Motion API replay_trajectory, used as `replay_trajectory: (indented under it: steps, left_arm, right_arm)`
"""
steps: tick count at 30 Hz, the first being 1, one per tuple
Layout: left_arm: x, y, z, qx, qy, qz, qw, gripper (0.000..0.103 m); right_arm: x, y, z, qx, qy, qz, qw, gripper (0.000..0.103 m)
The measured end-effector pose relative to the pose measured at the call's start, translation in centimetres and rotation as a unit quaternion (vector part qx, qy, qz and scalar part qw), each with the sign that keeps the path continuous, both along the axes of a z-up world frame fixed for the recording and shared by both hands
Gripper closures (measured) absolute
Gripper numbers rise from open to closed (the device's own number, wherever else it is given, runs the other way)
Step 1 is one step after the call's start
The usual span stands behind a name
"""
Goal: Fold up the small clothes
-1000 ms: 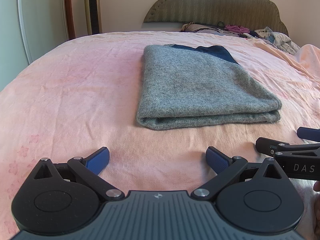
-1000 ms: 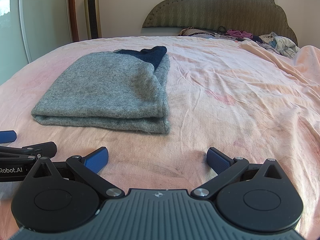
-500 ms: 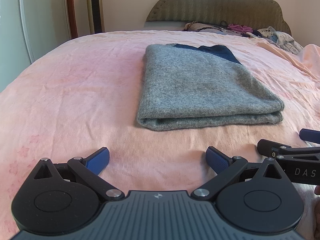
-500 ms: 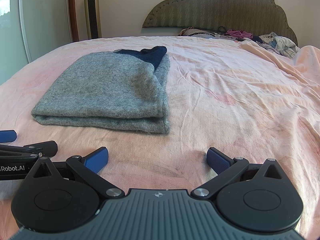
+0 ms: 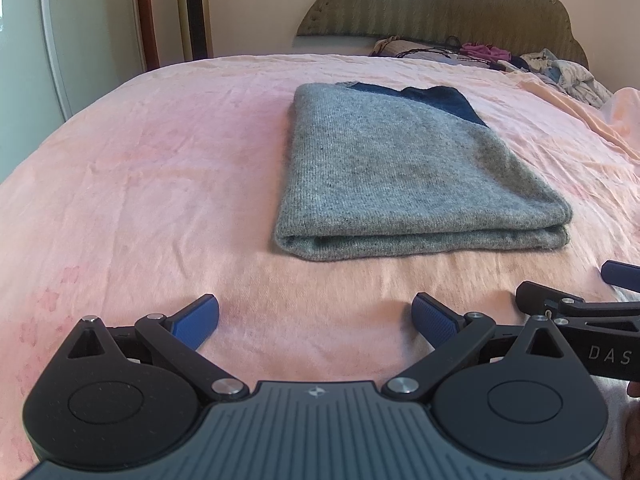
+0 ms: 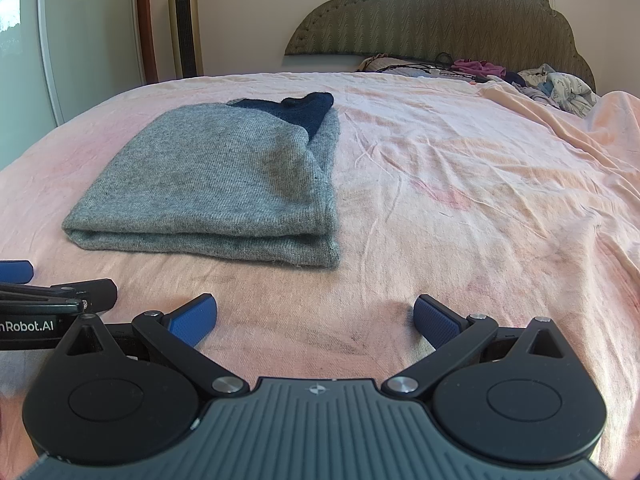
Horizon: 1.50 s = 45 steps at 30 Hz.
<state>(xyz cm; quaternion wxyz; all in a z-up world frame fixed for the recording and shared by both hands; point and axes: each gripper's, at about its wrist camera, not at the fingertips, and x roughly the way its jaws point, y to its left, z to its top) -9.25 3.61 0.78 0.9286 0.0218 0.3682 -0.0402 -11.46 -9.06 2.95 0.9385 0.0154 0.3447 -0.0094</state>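
Observation:
A grey knit garment with a dark blue part at its far end lies folded flat on the pink bed sheet, in the left wrist view [image 5: 404, 176] and in the right wrist view [image 6: 224, 184]. My left gripper [image 5: 316, 320] is open and empty, low over the sheet, a little short of the garment's near edge. My right gripper [image 6: 316, 320] is open and empty, just short and right of the garment's near right corner. Each gripper shows at the edge of the other's view.
The pink sheet [image 6: 460, 184] covers the whole bed, with wrinkles to the right. A pile of loose clothes [image 6: 552, 84] lies by the padded headboard [image 6: 440, 12]. A tower fan [image 6: 184, 20] stands by the wall at the back left.
Both grippers stay open and almost still. The left view has shifted slightly, so the garment sits a touch further right in it.

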Motion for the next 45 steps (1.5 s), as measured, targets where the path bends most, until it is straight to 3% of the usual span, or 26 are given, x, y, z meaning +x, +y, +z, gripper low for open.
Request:
replay_trajectory:
  steps: [45]
  left_arm:
    - [-0.45,0.02,-0.18,-0.003,-0.009,-0.001,1.0,0.0]
  right_arm:
    - [0.04,-0.01,-0.02,0.0,0.0,0.0,1.0,0.0]
